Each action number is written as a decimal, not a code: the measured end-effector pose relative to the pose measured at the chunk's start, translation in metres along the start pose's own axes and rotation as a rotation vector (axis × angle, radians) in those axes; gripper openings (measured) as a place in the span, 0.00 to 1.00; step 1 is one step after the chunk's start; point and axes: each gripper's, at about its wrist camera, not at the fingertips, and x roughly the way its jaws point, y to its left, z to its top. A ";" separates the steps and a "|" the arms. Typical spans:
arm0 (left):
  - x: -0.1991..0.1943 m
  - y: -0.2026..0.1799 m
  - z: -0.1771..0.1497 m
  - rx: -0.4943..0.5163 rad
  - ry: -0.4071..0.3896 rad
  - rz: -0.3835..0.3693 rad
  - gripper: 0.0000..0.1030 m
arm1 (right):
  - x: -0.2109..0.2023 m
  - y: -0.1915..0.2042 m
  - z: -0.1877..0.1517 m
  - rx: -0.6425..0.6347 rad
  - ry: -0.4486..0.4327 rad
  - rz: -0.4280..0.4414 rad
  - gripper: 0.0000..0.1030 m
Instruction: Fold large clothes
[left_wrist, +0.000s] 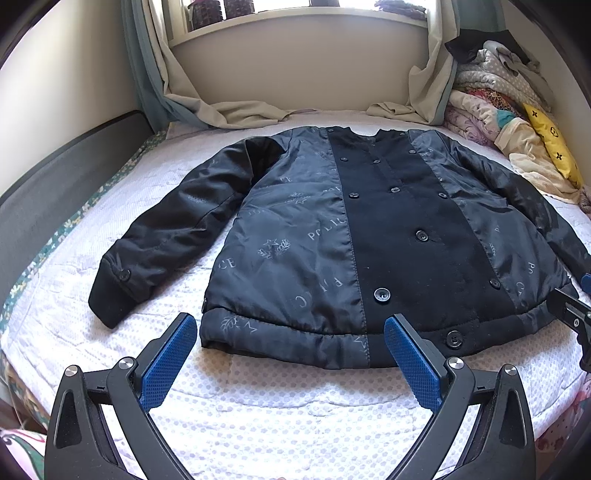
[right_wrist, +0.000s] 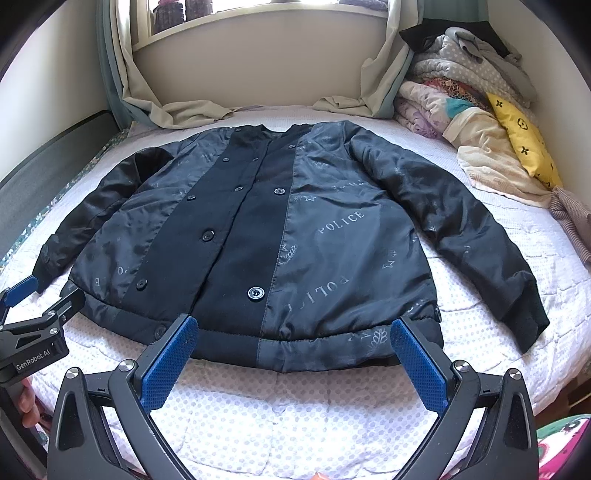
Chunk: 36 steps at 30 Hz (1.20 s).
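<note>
We are holding our left gripper (left_wrist: 290, 354) with its blue pads spread wide, gripping nothing, just short of the jacket's hem. The dark jacket (left_wrist: 369, 229) is lying flat on the white quilted bed cover (left_wrist: 288, 406) straight ahead of this gripper, buttoned down the middle, collar pointing away from us and both sleeves stretched outward. The jacket's sleeve on our left is slanting down toward us, its ribbed cuff (left_wrist: 110, 291) lying ahead and to the left of the left pad (left_wrist: 168, 363), apart from it. The hem is sitting just beyond both pads, and whether the right pad (left_wrist: 413, 363) is brushing it we cannot tell.

We are carrying our right gripper (right_wrist: 294, 356) likewise with its pads wide apart and nothing between them, close in front of the jacket (right_wrist: 295, 229) hem. The other sleeve is running out ahead and to the right of this gripper, ending in a cuff (right_wrist: 524, 321) beyond its right pad (right_wrist: 419, 365). Far ahead to the right, a pile of bedding (right_wrist: 461, 110) with a yellow pillow (right_wrist: 521, 136) is resting against the wall, and curtains (right_wrist: 177, 99) are draping onto the bed's far edge.
</note>
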 end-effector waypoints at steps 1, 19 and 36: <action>0.000 0.000 0.000 -0.003 0.003 0.001 1.00 | 0.000 0.000 0.000 -0.001 0.002 0.000 1.00; 0.041 0.105 0.034 -0.349 0.191 -0.007 1.00 | 0.007 -0.012 0.073 0.025 0.083 0.124 1.00; 0.117 0.195 0.045 -0.691 0.339 -0.140 0.95 | 0.077 0.000 0.168 -0.107 -0.009 0.127 1.00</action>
